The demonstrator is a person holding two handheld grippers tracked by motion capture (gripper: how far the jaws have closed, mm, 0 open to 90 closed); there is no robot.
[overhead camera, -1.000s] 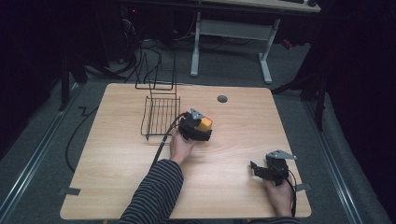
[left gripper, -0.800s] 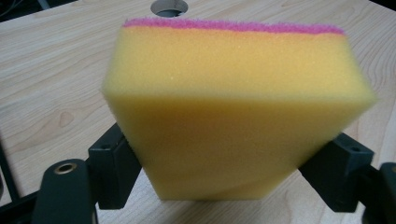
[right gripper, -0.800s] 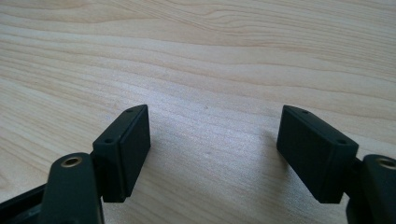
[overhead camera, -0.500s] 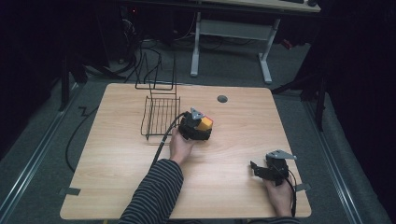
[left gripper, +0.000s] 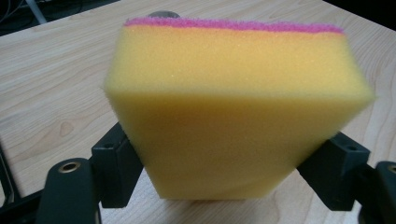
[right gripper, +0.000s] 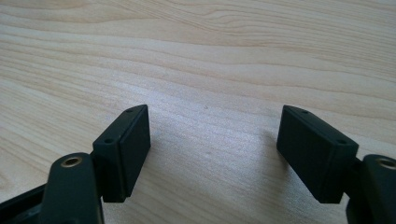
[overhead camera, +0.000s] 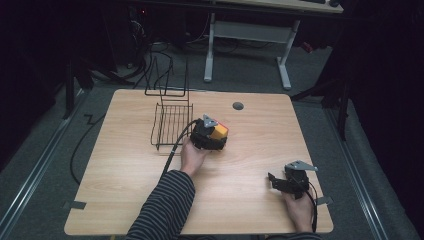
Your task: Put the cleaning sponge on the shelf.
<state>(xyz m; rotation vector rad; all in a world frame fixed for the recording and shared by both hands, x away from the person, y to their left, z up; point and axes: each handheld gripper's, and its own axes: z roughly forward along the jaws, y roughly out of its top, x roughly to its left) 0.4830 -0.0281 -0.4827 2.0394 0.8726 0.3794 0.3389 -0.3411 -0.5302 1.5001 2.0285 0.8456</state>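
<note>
A yellow sponge (left gripper: 233, 107) with a thin pink scouring layer on its far face stands on edge between the jaws of my left gripper (left gripper: 229, 163). Both pads press its sides. In the high view this sponge (overhead camera: 220, 131) and left gripper (overhead camera: 212, 136) are near the middle of the wooden table (overhead camera: 250, 150), just right of a black wire rack (overhead camera: 170, 125). My right gripper (overhead camera: 276, 181) rests low at the table's front right. In its own view the right gripper (right gripper: 215, 140) is open over bare wood, with nothing between the jaws.
The wire rack has an upright back section toward the far edge. A round cable hole (overhead camera: 238, 106) sits in the table beyond the sponge. The left gripper's cable (overhead camera: 175, 145) runs along the rack's right side. Desk legs and floor cables lie behind the table.
</note>
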